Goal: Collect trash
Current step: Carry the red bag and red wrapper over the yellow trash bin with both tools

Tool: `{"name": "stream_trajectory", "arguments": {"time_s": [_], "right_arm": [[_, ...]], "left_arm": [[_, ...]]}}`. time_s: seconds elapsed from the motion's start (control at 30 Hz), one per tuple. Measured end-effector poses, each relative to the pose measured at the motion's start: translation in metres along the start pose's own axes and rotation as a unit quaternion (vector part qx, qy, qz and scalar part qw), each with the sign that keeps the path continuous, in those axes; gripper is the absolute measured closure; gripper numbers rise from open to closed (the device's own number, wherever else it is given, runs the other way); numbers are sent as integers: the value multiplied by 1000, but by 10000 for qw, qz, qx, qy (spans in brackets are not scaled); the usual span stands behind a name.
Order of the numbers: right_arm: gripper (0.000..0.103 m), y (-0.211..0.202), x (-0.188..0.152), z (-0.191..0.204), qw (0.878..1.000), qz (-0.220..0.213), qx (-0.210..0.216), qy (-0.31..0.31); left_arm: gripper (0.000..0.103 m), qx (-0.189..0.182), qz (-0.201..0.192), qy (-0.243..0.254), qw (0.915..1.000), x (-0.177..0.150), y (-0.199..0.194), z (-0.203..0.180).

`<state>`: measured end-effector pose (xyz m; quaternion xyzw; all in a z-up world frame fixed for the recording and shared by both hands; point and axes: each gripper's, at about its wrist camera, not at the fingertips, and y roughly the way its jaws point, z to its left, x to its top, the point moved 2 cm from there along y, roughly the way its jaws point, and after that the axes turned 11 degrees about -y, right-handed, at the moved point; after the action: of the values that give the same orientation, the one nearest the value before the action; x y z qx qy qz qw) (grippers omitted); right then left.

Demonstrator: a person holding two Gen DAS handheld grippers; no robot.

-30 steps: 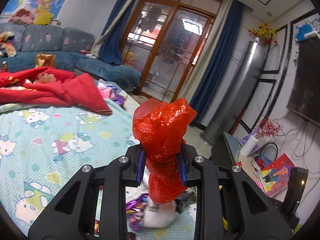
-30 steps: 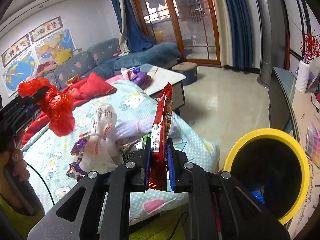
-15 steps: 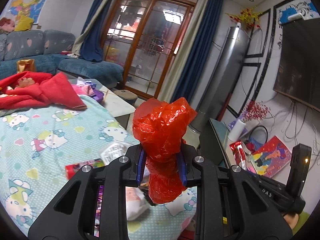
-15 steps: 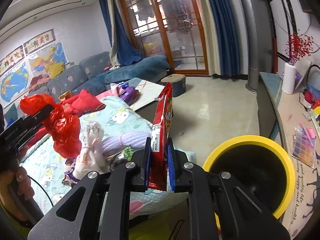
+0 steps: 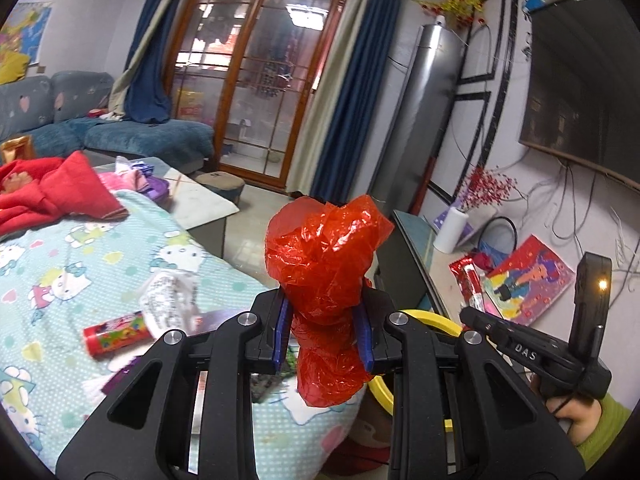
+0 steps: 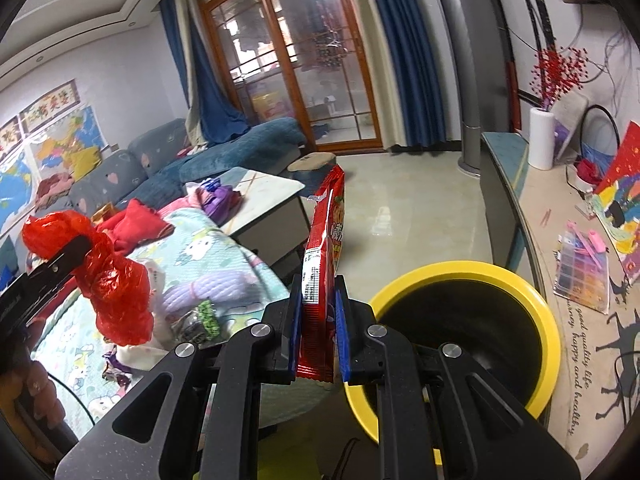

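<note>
My left gripper is shut on a crumpled red plastic bag, which bulges above and below the blue pads. In the right wrist view the same red plastic bag hangs over the bed at the left. My right gripper is shut on a flat red snack wrapper that stands upright between its pads. A yellow-rimmed black trash bin stands just right of the right gripper; only a sliver of the bin's rim shows behind the left gripper.
Wrappers, a red tube and a white crumpled bag lie on the cartoon-print bedspread. A low white table and a blue sofa stand beyond. A cluttered TV cabinet lines the right wall.
Both grippers have swung to the right, away from the bed. The bin has come closer to the middle of the right wrist view. Both loads stay gripped.
</note>
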<state>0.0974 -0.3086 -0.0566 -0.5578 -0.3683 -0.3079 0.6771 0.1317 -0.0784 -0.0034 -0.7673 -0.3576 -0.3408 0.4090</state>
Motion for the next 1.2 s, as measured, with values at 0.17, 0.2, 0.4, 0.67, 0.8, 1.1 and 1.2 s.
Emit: {"name": "stream_trajectory", "arguments": {"time_s": [0.17, 0.2, 0.4, 0.67, 0.8, 1.1, 1.2], "right_arm": [[89, -1, -6, -14, 9998, 17, -133, 133], [89, -2, -7, -17, 9998, 24, -156, 153], [89, 1, -14, -34, 9989, 100, -294, 337], [89, 2, -21, -56, 9972, 146, -488, 548], [89, 5, -25, -68, 9960, 218, -607, 621], [89, 15, -42, -101, 9911, 428, -916, 865], [89, 19, -48, -113, 9892, 511, -955, 985]], "left_arm": [[83, -139, 143, 190, 9996, -9, 9, -16], [83, -156, 168, 217, 9995, -10, 10, -18], [83, -250, 345, 409, 9983, -21, 22, -36], [83, -360, 584, 667, 9954, -34, 40, -54], [83, -421, 689, 797, 9935, -42, 48, -61], [83, -590, 1020, 1013, 9879, -67, 74, -80], [83, -664, 1147, 1073, 9854, -75, 83, -87]]}}
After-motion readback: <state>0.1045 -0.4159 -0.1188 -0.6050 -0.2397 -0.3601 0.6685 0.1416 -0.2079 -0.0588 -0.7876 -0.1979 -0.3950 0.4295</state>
